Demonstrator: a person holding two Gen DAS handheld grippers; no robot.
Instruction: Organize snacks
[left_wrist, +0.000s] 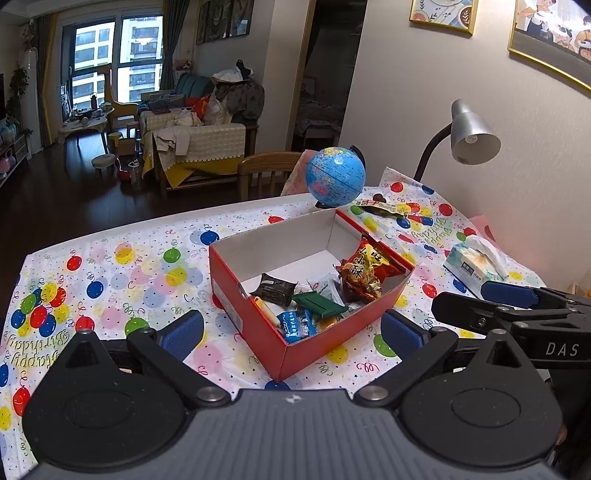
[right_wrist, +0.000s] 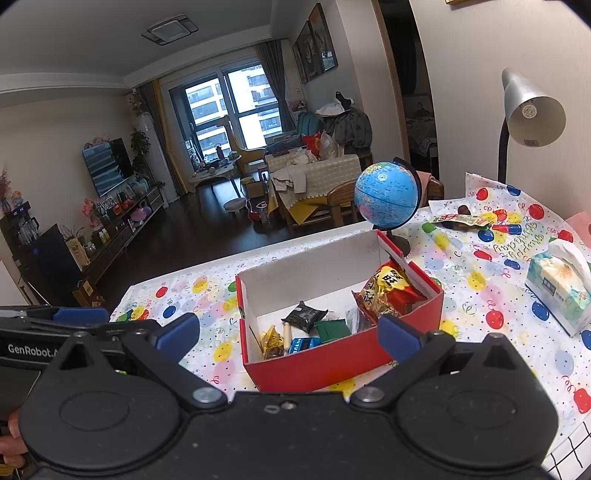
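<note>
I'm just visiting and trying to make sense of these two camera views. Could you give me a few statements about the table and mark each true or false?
1. The red box already holds several snack packets. True.
2. The left hand-held gripper is clamped on a snack. False: its fingers stand apart with nothing between them, and so do those of the right hand-held gripper.
3. A snack packet lies on the tablecloth outside the box, beyond the globe. True.
4. The tissue pack sits inside the box. False: it rests on the tablecloth, off to the box's right.
5. The desk lamp is switched on. False: its shade shows no glow.
</note>
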